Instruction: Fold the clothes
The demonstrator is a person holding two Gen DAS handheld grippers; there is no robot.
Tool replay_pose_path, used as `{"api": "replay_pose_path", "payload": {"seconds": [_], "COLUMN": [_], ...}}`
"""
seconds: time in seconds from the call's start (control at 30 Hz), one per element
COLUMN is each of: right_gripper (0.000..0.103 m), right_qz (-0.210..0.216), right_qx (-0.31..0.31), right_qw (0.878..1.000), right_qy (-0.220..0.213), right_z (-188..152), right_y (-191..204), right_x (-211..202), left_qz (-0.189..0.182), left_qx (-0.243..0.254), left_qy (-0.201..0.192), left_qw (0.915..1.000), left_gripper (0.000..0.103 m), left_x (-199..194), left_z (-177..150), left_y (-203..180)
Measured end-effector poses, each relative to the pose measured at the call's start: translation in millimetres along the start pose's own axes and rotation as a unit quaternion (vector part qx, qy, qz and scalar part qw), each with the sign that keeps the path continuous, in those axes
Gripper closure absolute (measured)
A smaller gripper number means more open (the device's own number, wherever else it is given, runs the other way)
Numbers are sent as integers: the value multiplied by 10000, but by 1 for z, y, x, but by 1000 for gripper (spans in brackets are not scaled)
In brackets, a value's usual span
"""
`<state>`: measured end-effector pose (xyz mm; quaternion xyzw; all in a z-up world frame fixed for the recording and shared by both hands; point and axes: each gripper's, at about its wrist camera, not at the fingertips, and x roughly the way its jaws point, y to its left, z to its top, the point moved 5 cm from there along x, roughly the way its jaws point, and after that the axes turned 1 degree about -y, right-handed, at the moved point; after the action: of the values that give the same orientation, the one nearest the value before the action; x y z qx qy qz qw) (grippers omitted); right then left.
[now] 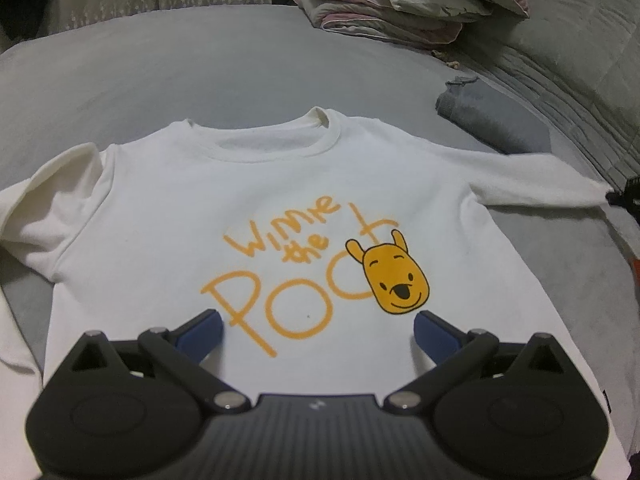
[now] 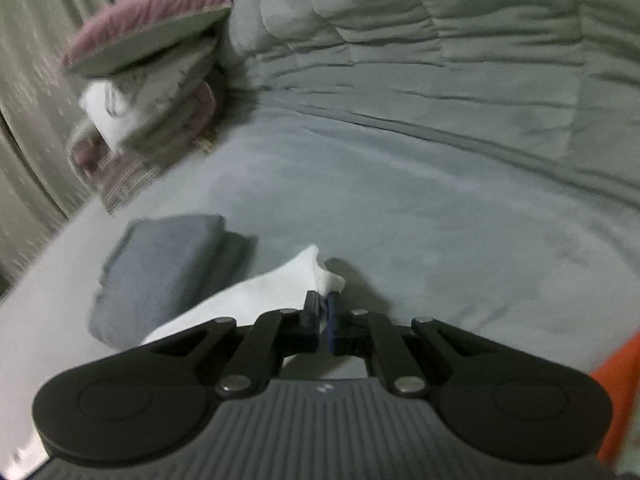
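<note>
A white sweatshirt [image 1: 248, 200] with a yellow bear print lies face up on the grey bed [image 1: 160, 72], neck away from me, both sleeves spread out. My left gripper [image 1: 316, 330] hovers open over the lower chest, nothing between its blue pads. The right sleeve [image 1: 532, 182] stretches to the frame's right edge, where a dark bit of the other gripper shows. In the right wrist view my right gripper [image 2: 324, 310] is shut on the cuff of that white sleeve [image 2: 320, 272], which bunches just past the pads.
A folded grey garment [image 2: 160, 272] lies on the bed beside the sleeve, also in the left wrist view as the grey garment [image 1: 492, 116]. A pile of bedding [image 1: 400, 4] sits at the far end. A quilted grey cover [image 2: 440, 60] rises behind. Something orange [image 2: 618, 392] shows at the right edge.
</note>
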<state>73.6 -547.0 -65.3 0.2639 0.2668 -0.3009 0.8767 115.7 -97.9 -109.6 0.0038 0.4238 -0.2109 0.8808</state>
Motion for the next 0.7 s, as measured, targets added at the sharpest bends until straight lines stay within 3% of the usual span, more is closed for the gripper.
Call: {"api": "replay_pose_path", "payload": {"seconds": [0.13, 0.23, 0.37, 0.4, 0.43, 0.7], "right_gripper": [99, 96, 70, 51, 44, 44], "right_qz": [-547, -763, -736, -713, -687, -234], "right_qx": [-611, -868, -833, -819, -815, -647], "right_qw": [9959, 9930, 9937, 9941, 9943, 9976], "right_qy": [368, 226, 117, 82, 8, -55], "right_z": [-21, -26, -24, -24, -23, -27], "right_y": [5, 13, 21, 23, 26, 68], "right_x": [19, 21, 9, 4, -2, -38], "left_qz": [-6, 19, 55, 84, 114, 317], "left_qx": [-34, -58, -132, -141, -150, -362], "left_qy": [-13, -61, -184, -217, -249, -497], "left_qw": [10000, 10000, 9997, 9996, 9995, 9976], "left_gripper": [1, 1, 1, 1, 1, 1], "left_x": [-1, -5, -15, -17, -20, -44], "left_z": [1, 2, 4, 5, 5, 6], "left_y": [1, 4, 13, 16, 19, 46]}}
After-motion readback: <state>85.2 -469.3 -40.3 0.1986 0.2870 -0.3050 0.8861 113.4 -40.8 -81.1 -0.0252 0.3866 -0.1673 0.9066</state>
